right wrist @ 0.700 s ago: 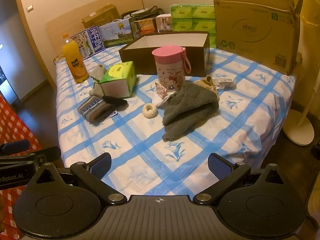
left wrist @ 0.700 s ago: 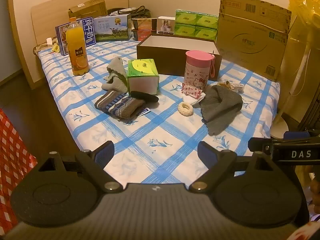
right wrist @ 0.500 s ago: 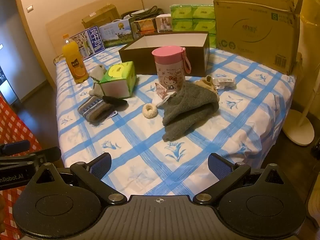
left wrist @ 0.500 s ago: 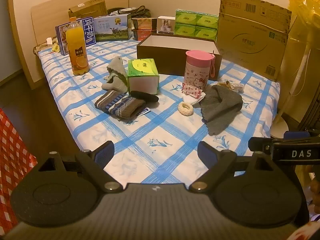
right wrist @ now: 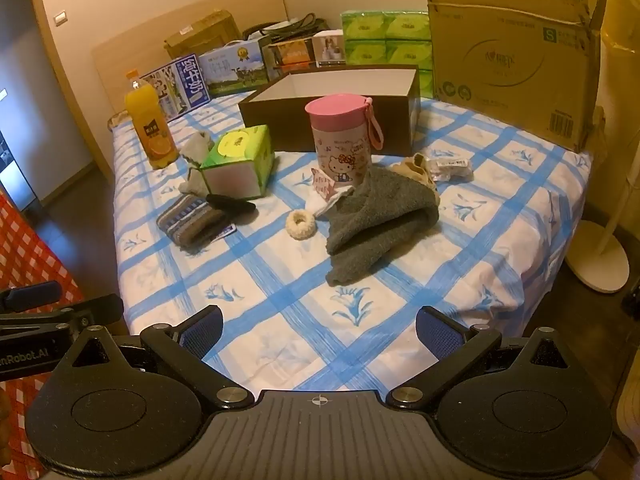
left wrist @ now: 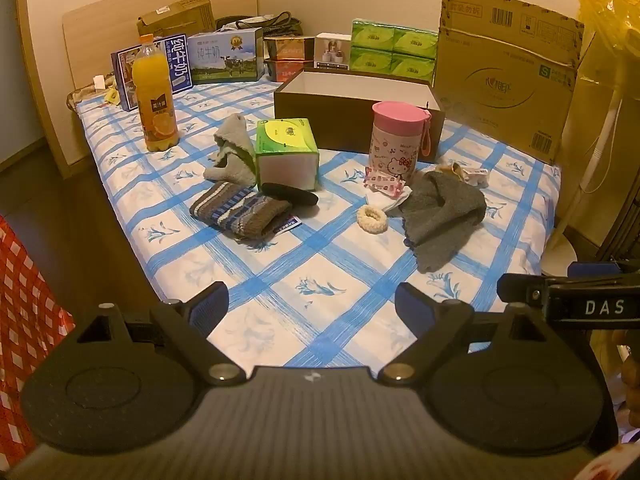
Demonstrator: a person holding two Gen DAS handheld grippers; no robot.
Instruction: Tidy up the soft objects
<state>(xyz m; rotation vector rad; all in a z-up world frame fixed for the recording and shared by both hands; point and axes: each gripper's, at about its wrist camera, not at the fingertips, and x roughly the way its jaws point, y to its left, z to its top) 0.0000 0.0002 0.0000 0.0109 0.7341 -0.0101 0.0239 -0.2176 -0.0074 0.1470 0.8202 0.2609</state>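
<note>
Soft things lie on a bed with a blue-checked sheet [left wrist: 320,264]. A grey knitted cloth [left wrist: 440,216] [right wrist: 376,220] lies right of centre, a cream scrunchie [left wrist: 373,219] [right wrist: 301,224] beside it. A striped brown-and-blue knit [left wrist: 236,210] [right wrist: 192,220] sits to the left, a pale grey-green sock [left wrist: 232,152] [right wrist: 192,160] behind it next to a green tissue box [left wrist: 286,152] [right wrist: 240,162]. An open brown box [left wrist: 352,116] [right wrist: 332,108] stands behind. My left gripper [left wrist: 311,307] and right gripper [right wrist: 319,330] hang open and empty over the bed's near edge, well short of every item.
An orange juice bottle [left wrist: 154,96] stands at the left, a pink-lidded cup [left wrist: 396,140] [right wrist: 342,140] in the middle. Milk cartons, green tissue packs and a big cardboard box [left wrist: 504,72] line the back. A white fan base [right wrist: 600,256] stands on the floor right of the bed.
</note>
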